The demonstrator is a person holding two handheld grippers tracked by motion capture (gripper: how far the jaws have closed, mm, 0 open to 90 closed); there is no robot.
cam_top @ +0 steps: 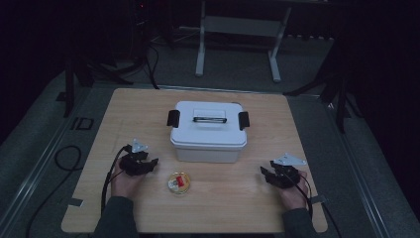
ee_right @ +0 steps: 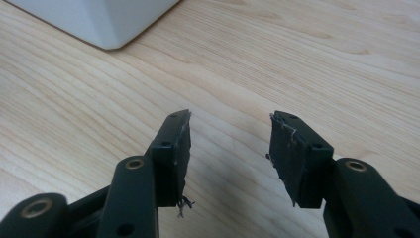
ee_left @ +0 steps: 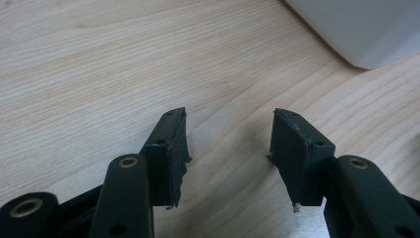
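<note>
Tools at rest: left tool (cam_top: 148, 159) and right tool (cam_top: 268, 172) are hovering released, nothing gripped, flanking the white box (cam_top: 208, 130) mid-table (cam_top: 124, 208); its lid is sitting latched, the small dish (cam_top: 179, 183) untouched, all work remaining.

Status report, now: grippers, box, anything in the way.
Left gripper open, empty, over bare table. Right gripper open, empty. White box lid on, both latches down. Small round tin in front of box, untouched.
</note>
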